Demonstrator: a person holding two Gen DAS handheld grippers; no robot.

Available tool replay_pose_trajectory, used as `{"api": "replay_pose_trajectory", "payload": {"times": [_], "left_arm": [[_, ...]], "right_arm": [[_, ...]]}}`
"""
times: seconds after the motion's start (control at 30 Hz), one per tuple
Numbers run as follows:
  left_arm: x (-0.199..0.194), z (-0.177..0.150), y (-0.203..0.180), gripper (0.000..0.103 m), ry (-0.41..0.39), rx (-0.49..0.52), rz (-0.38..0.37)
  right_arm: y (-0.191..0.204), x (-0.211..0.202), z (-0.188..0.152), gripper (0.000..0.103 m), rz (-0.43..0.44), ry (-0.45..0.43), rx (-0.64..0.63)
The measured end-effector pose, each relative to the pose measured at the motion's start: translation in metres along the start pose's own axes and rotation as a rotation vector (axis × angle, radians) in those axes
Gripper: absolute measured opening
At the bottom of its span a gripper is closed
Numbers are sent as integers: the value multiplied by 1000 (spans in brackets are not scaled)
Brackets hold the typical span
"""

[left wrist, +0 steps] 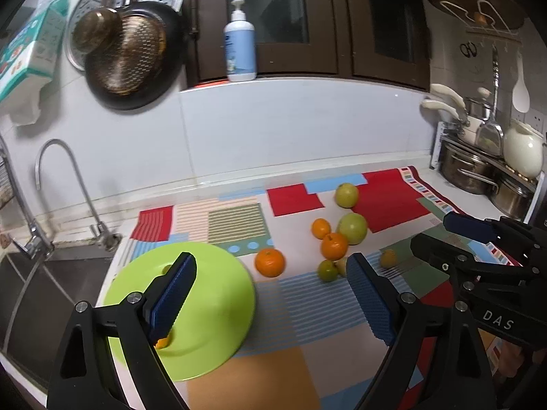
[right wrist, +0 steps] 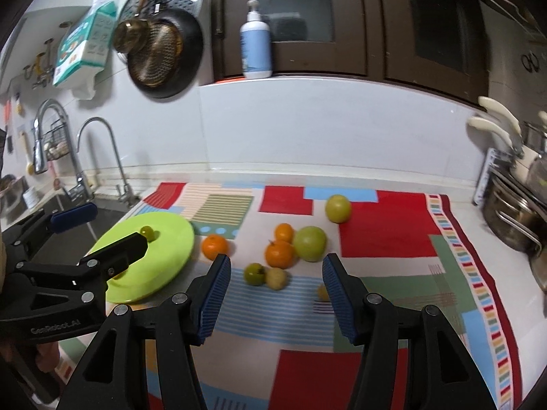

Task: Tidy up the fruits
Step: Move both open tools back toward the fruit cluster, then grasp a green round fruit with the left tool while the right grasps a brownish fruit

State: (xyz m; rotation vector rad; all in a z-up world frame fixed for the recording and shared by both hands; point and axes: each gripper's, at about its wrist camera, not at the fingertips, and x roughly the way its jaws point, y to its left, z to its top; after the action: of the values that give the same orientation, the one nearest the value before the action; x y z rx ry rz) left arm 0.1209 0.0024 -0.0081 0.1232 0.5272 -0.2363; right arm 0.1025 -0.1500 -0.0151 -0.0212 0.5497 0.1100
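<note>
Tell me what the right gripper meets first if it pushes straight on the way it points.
Probably the small pale yellow fruit, beside the small green fruit, both lying between the open jaws of the right gripper in its own view. Depth is unclear; it might meet the patterned cloth first.

Legible lettering, as you face the counter: white capitals "DAS" stand on the black body of the right gripper [left wrist: 478, 239], seen at the near right of the left wrist view. "GenRobot.AI" stands in pale letters on the black body of the left gripper [right wrist: 106, 225], near left in the right wrist view.
</note>
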Motion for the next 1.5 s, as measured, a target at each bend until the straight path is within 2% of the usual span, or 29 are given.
{"api": "replay_pose_trajectory", "payload": {"times": [0.23,0.6,0.9,1.2,1.5], "left_arm": [[23,-3,-13,90,17,37,-29],[73,-11,-25,89,95,76,-72],[114,-22,-32,75,178,113,-116],[141,-27,-41,62,240,144,-142],[158,-25,-42,50,294,116,-203]], "right_arm": [[-18,12,-7,57,-38,36,40],[-43,49,-20,57,-79,130,84],[-51,83,-31,57,-70,205,105],[-55,103,-34,57,-52,245,115],[-61,116,-34,56,-44,263,124]]}}
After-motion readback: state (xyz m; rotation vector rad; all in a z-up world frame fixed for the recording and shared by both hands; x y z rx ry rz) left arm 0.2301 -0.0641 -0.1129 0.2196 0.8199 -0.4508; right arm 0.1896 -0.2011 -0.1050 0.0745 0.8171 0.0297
